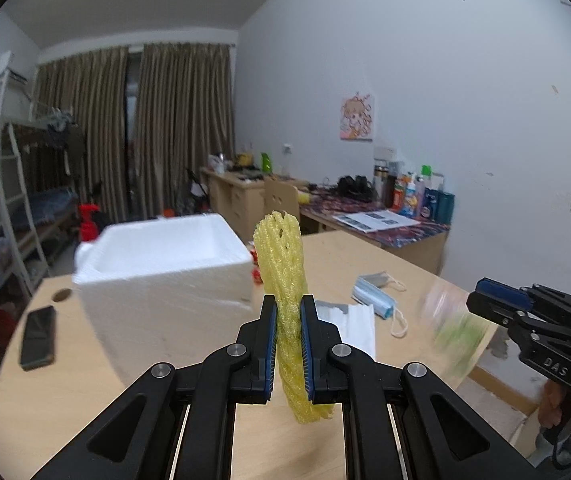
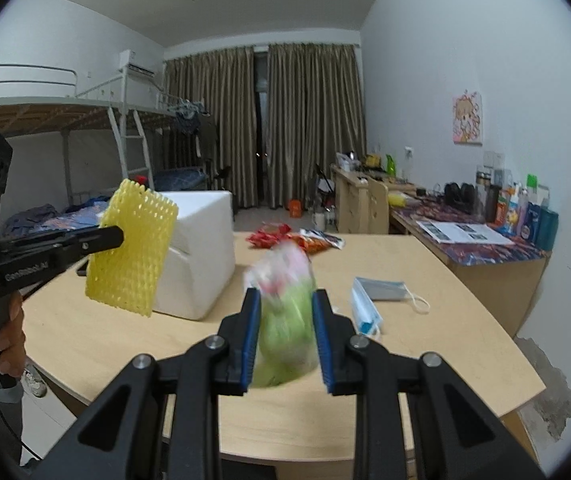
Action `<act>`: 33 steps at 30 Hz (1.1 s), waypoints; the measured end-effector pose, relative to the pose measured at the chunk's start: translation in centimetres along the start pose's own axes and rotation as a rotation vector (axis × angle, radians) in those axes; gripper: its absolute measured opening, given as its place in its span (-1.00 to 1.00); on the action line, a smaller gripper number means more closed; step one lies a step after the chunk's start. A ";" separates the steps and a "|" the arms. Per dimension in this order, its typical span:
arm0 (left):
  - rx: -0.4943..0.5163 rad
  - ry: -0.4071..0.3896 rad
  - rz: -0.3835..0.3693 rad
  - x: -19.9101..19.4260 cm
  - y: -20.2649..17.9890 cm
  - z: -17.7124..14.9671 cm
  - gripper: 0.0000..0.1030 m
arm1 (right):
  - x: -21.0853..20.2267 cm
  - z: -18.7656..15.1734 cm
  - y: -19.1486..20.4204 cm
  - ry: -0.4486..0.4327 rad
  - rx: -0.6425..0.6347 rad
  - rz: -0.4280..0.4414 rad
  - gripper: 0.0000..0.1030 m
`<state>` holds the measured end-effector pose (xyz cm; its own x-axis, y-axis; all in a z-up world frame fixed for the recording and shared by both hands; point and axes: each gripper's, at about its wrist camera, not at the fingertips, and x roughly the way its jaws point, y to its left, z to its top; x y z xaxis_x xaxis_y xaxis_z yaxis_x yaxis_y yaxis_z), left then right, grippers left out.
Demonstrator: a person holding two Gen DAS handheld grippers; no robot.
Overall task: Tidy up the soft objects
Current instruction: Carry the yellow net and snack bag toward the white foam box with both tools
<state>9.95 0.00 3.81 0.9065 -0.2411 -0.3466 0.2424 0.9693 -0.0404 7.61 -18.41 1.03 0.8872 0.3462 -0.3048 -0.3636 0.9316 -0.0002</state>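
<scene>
We see the foam box [image 1: 157,276] on the table [image 1: 85,380], frame left; phone [image 1: 38,337] at its left, masks [image 1: 373,298] right of centre, snack packets [image 2: 297,238] behind, desk [image 1: 397,228] beyond.

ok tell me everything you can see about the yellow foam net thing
The yellow foam net is a soft mesh sleeve of open diamond-shaped holes, flattened into a rough rectangle. The left gripper is shut on it, pinching its middle so the ends stick out above and below the fingers. It is held edge-on and upright in the air above the wooden table, near the white foam box, touching nothing else.
</scene>
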 end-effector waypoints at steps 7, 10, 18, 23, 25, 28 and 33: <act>0.013 -0.054 0.072 -3.2 0.5 0.5 -0.77 | -1.8 1.3 2.9 -0.077 -0.040 0.065 -0.41; 0.015 -0.069 0.101 -4.7 1.2 0.3 -0.77 | -2.1 1.8 3.8 -0.101 -0.053 0.086 -0.41; 0.010 -0.095 0.153 -6.7 2.4 0.1 -0.77 | -1.7 2.3 4.7 -0.114 -0.059 0.100 -0.41; 0.008 -0.112 0.162 -7.6 2.8 0.0 -0.77 | -1.2 2.1 5.0 -0.107 -0.065 0.114 -0.41; 0.006 -0.108 0.159 -7.5 2.8 -0.1 -0.77 | -1.0 2.0 5.2 -0.099 -0.069 0.116 -0.41; 0.007 -0.099 0.164 -7.5 2.9 -0.3 -0.77 | -0.5 1.4 5.3 -0.074 -0.067 0.128 -0.41; -0.003 -0.104 0.181 -7.7 3.4 -0.2 -0.77 | 2.1 -1.0 5.8 0.026 -0.081 0.090 -0.39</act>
<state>3.71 5.12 6.14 0.9659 -0.0665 -0.2502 0.0716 0.9974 0.0114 7.06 -12.36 -0.55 0.8427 0.4243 -0.3315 -0.4643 0.8844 -0.0483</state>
